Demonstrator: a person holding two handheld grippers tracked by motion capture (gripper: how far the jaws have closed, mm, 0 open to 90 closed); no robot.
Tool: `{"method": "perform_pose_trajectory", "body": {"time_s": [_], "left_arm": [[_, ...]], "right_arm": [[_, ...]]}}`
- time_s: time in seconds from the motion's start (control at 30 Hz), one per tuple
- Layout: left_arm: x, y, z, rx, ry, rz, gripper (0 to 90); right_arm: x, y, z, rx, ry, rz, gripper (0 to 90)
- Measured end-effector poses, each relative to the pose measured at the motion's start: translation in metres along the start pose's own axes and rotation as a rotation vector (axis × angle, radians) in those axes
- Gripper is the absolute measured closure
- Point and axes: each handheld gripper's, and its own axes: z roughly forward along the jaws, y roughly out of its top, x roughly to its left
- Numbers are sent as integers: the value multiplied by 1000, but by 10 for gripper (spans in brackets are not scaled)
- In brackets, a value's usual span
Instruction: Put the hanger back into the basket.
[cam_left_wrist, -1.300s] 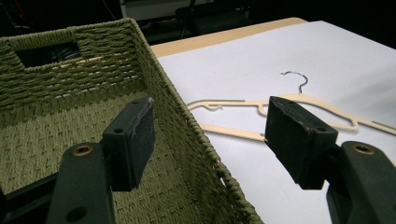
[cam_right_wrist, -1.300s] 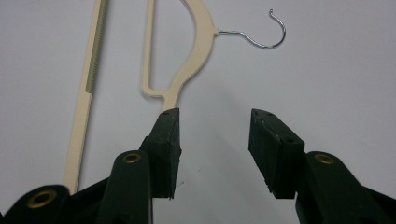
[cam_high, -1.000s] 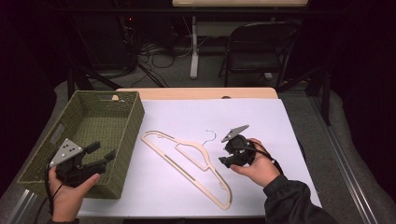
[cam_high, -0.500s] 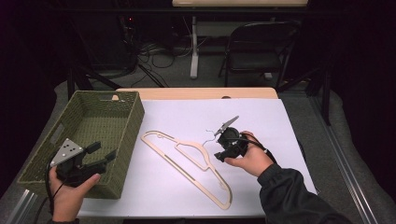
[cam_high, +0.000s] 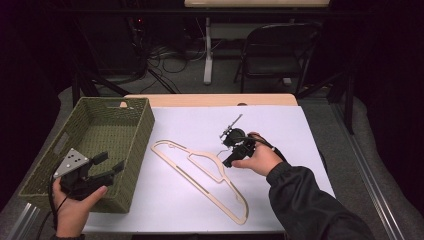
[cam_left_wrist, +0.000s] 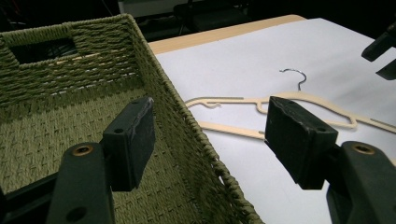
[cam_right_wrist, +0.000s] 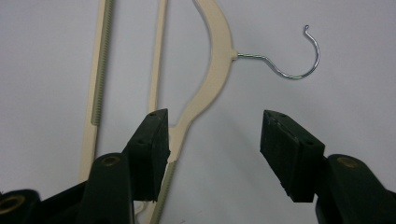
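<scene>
Two grippers are at work over the bench (cam_high: 300, 130). The right gripper (cam_high: 231, 148), jaws wide and holding nothing, hangs just above the neck of the cream hanger (cam_high: 200, 175), likely lining up a grasp. The left gripper (cam_high: 111, 163), also wide and unladen, waits over the near rim of the green basket (cam_high: 142, 117). The hanger lies flat beside the basket, long axis diagonal, its wire hook (cam_right_wrist: 292, 56) pointing toward the right gripper.
</scene>
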Motion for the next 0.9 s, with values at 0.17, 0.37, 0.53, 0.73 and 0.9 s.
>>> {"method": "perform_pose_trajectory", "body": {"time_s": [0.17,0.37,0.53,0.73,0.9], "left_arm": [[0,0,0,2,0,1,333],[0,0,1,3,0,-2,333],[0,-1,1,3,1,-2,333],[0,-1,1,6,0,0,333],[0,-1,2,5,-1,1,333]], "right_arm": [[1,12,7,23,-7,-16,416],[3,21,20,30,-16,-25,418],[7,29,26,54,-16,-46,420],[11,36,34,69,-15,-65,430],[13,38,42,76,-12,-71,445]]}}
